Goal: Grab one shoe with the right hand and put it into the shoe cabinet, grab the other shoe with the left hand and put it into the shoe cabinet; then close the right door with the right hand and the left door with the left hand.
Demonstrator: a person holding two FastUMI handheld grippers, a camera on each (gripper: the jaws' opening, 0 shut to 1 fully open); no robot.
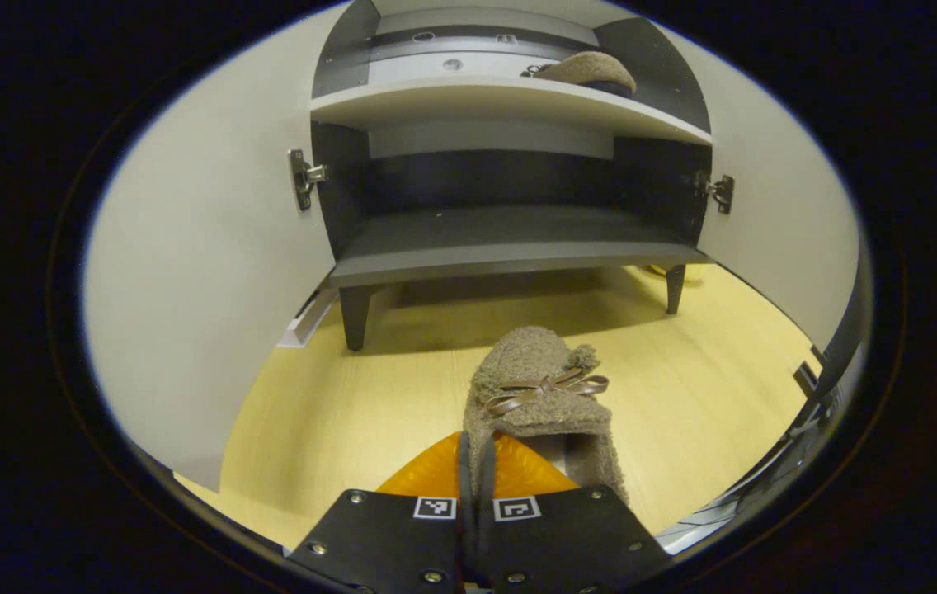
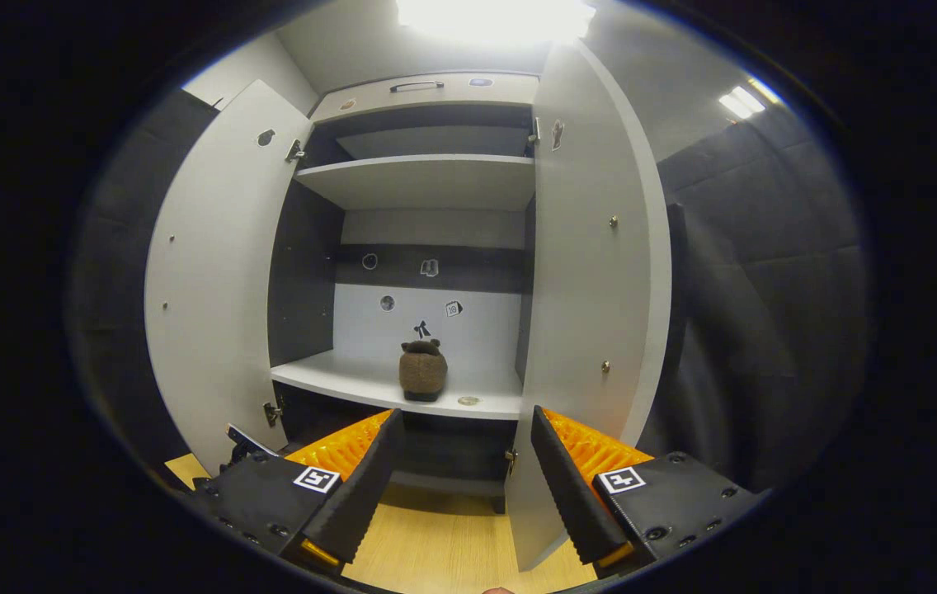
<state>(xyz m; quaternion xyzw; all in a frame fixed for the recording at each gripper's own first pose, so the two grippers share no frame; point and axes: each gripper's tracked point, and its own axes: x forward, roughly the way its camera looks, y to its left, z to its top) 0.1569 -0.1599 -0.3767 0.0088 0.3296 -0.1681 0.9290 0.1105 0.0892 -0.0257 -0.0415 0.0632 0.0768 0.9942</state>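
A fuzzy brown shoe (image 1: pixel 539 396) with a bow points toward the open shoe cabinet (image 1: pixel 501 247), low over the wooden floor. My left gripper (image 1: pixel 475 458) is shut on its rear edge, both fingers pinching the rim. The other brown shoe (image 1: pixel 588 70) lies on the white shelf (image 1: pixel 468 97) above. In the right gripper view that shoe (image 2: pixel 423 371) stands on the white shelf (image 2: pixel 336 378), toe facing out. My right gripper (image 2: pixel 466 421) hangs open in front of the cabinet, below the shelf, holding nothing.
Both cabinet doors stand wide open: the left door (image 1: pixel 204 272) (image 2: pixel 213 280) and the right door (image 1: pixel 774 223) (image 2: pixel 592 289). A dark lower shelf (image 1: pixel 510 239) sits on short legs over the yellow wooden floor (image 1: pixel 369 388). Black cloth wall (image 2: pixel 765 313) hangs to the right.
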